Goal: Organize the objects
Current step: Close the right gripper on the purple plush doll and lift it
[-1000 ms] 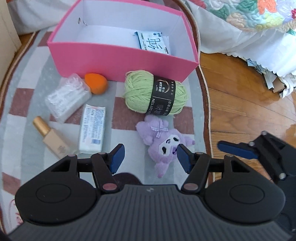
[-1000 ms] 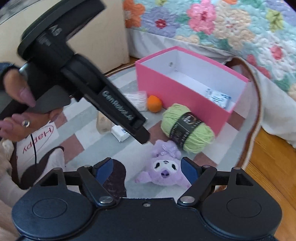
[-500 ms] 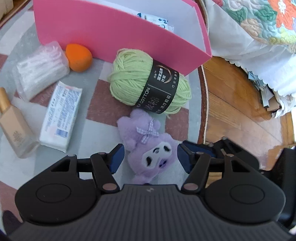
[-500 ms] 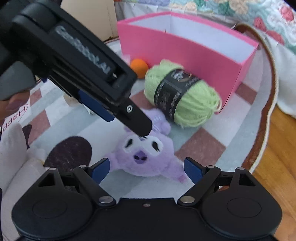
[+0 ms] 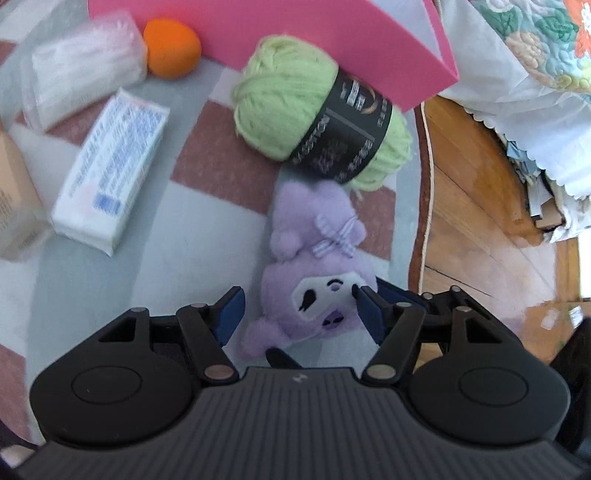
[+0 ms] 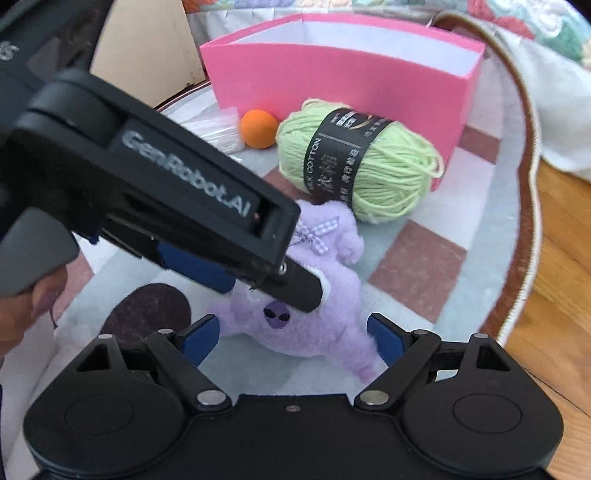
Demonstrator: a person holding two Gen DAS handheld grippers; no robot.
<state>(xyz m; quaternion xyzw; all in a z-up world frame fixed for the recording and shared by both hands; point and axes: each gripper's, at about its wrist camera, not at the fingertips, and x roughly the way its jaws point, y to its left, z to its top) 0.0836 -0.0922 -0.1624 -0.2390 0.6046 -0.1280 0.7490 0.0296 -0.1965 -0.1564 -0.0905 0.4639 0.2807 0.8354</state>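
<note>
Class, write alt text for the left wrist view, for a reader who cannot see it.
The open left gripper straddles the head of a purple plush toy lying on a checked rug, not yet closed on it. Beyond it lie green yarn against a pink box, an orange ball and a white packet.

One plush (image 5: 314,266), one yarn ball (image 5: 295,103) (green), one box (image 6: 343,74)

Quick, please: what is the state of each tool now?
Left tool: open, fingers either side of the purple plush, not clamped.
Right tool: open, holding nothing.
</note>
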